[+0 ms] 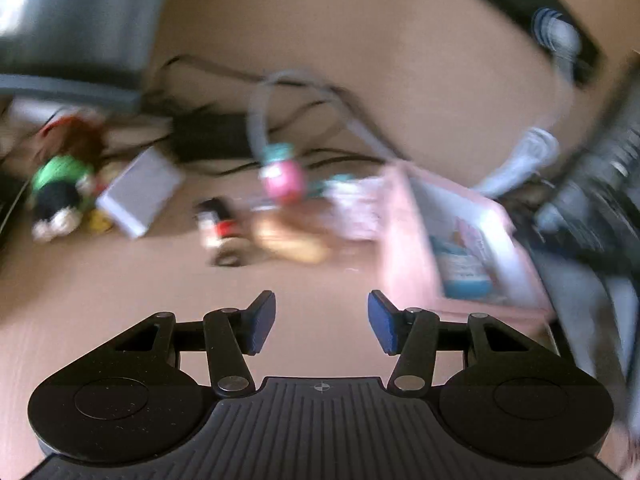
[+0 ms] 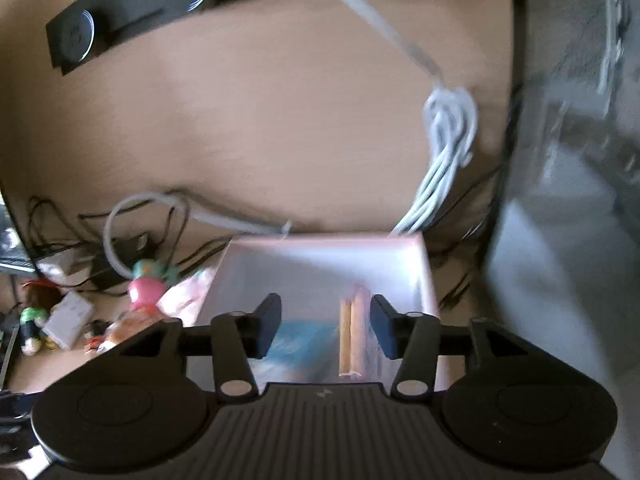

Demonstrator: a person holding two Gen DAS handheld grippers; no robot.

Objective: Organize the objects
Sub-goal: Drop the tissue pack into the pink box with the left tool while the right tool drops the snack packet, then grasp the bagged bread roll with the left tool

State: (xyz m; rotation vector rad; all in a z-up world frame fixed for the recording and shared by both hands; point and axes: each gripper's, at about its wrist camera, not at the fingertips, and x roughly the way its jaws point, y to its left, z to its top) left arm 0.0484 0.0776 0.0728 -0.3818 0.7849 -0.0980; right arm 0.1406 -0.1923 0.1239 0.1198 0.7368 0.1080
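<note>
Our right gripper (image 2: 325, 326) hangs over the pink box (image 2: 424, 272), fingers apart and empty; a tan stick (image 2: 346, 338) lies inside. Our left gripper (image 1: 322, 322), half open and empty, hovers above the desk (image 1: 120, 280) beside the box.

A big tan table (image 2: 248, 120) fills most of both views. At its far edge lies a black power strip (image 2: 132, 4) with round white sockets. A grey cord (image 2: 376, 20) runs down across the table and ends in a bunched grey loop of cable (image 2: 448, 128). Thin black wires (image 2: 52, 232) lie tangled on the left — some curl near a black box (image 1: 212, 136) that is too blurry to name. In the left wrist view a grey cabinet (image 1: 80, 20) stands at the far left corner. On the right side a big grey shape (image 2: 560, 200) rises up — blurred, so I cannot tell what it is.
</note>
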